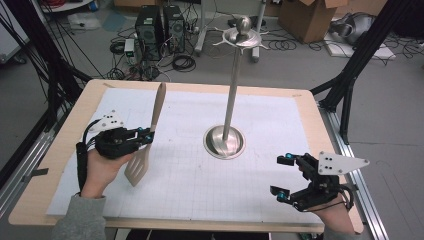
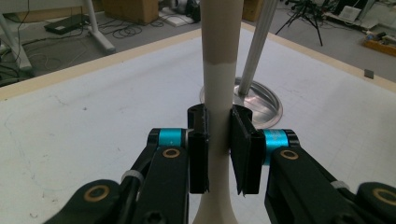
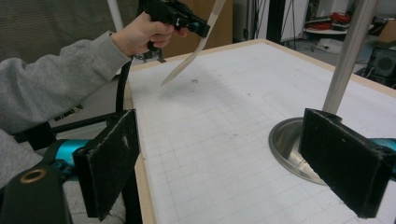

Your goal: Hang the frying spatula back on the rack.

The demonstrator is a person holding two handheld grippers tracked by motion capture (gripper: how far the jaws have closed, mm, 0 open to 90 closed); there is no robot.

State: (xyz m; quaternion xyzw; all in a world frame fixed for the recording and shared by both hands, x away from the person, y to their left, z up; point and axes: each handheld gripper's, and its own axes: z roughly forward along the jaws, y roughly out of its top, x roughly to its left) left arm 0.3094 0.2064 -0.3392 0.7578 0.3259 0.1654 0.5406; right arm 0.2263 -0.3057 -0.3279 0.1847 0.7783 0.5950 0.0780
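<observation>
A beige slotted spatula (image 1: 148, 138) hangs above the white mat on the left, blade down and handle pointing up and away. My left gripper (image 1: 148, 134) is shut on its neck; in the left gripper view both pads press the pale handle (image 2: 219, 93). From the right gripper view the spatula (image 3: 194, 49) and the left gripper (image 3: 192, 25) are held clear of the table. A steel stand (image 1: 231, 95) with a round base (image 1: 224, 142) and hooked top rises at the middle. My right gripper (image 1: 284, 176) stands open near the front right, nothing between its pads (image 3: 109, 161).
The white gridded mat (image 1: 190, 175) covers a wooden table (image 1: 30, 195). Black frame legs stand at both sides. Beyond the far edge the floor holds computer towers (image 1: 160, 25), cables and cardboard boxes (image 1: 310, 15).
</observation>
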